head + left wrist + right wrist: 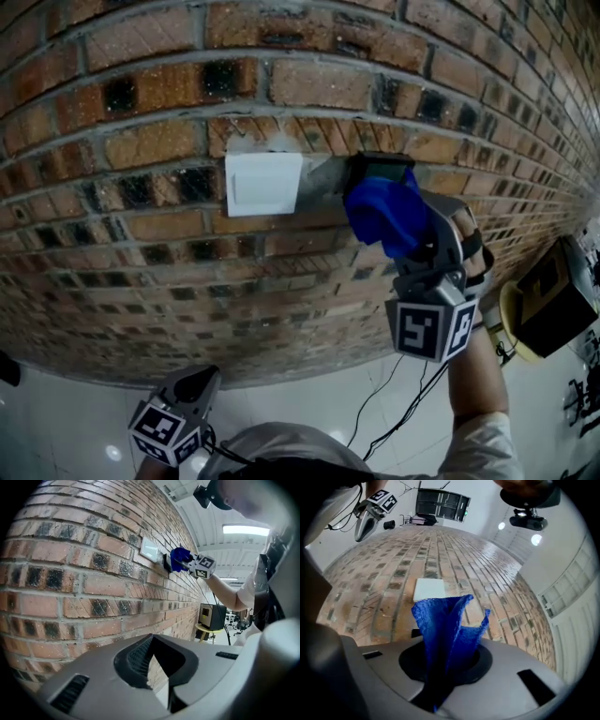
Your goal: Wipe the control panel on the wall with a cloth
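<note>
A white control panel (263,183) is set flat in the brick wall (141,141). My right gripper (378,183) is raised to the wall just right of the panel, shut on a bunched blue cloth (386,214). In the right gripper view the cloth (447,625) rises out of the jaws, its top edge just short of the panel (430,589). My left gripper (195,386) hangs low by the floor, shut with nothing in it, far from the panel. From the left gripper view I see the panel (150,550) and the cloth (179,558) in the distance.
A black box (553,295) sits on a yellow stool (511,323) to the right of the wall. Black cables (398,398) trail over the glossy white floor (309,398) below my right arm.
</note>
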A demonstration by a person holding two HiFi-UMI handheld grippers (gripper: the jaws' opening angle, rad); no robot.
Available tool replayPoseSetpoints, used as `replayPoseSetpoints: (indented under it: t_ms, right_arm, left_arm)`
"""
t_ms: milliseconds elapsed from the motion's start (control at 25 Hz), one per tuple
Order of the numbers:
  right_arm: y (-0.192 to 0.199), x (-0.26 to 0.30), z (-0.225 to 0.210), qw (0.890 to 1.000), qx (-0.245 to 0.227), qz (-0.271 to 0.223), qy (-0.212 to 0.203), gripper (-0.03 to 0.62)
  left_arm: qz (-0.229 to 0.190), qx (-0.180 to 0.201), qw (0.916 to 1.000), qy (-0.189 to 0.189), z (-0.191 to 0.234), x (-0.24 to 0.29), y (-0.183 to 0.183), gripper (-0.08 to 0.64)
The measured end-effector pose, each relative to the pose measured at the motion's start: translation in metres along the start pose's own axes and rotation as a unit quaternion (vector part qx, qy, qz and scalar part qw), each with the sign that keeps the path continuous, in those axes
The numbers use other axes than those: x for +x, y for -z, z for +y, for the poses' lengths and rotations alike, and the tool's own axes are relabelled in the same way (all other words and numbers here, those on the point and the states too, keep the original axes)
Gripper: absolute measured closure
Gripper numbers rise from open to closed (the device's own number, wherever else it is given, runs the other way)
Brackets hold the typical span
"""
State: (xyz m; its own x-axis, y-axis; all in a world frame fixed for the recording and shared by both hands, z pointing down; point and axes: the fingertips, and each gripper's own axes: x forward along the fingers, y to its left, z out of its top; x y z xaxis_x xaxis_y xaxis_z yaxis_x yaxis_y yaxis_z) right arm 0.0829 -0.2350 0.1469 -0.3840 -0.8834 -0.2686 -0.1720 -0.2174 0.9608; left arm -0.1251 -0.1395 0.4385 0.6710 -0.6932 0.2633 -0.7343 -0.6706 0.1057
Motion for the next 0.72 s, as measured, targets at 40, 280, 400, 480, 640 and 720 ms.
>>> replayPoseSetpoints:
  t_ms: [40, 280, 400, 480, 640, 720]
  right_arm:
    - [0.000, 0.005, -0.010, 1.000, -0.003, -0.003, 0.007, 0.503]
    - [0.013, 0.021, -0.020, 1.000, -0.001, 0.005, 0.018, 0.503]
    - [0.013, 0.018, -0.009, 1.000, -0.013, 0.002, 0.018, 0.503]
    - [0.015, 0.014, 0.002, 1.000, -0.010, 0.001, 0.016, 0.503]
    - [0.017, 0.006, 0.032, 1.000, 0.003, -0.002, 0.000, 0.503]
    - [0.017, 0.003, 0.050, 1.000, 0.008, -0.003, -0.013, 0.503]
  left_arm:
    - [-0.001, 0.002, 1.0000, 0.001, -0.001, 0.001, 0.000, 0.558]
    - [-0.006, -0.003, 0.9998, -0.016, 0.000, -0.003, 0.000, 0.558]
    - [-0.006, -0.005, 0.9996, -0.029, 0.002, -0.006, 0.001, 0.559]
    - [-0.006, -0.006, 0.9993, -0.035, 0.002, -0.006, 0.001, 0.558]
    - [-0.001, -0.001, 0.9993, -0.036, -0.002, -0.002, 0.001, 0.558]
    - [0.000, 0.001, 0.9994, -0.035, -0.005, 0.000, 0.000, 0.559]
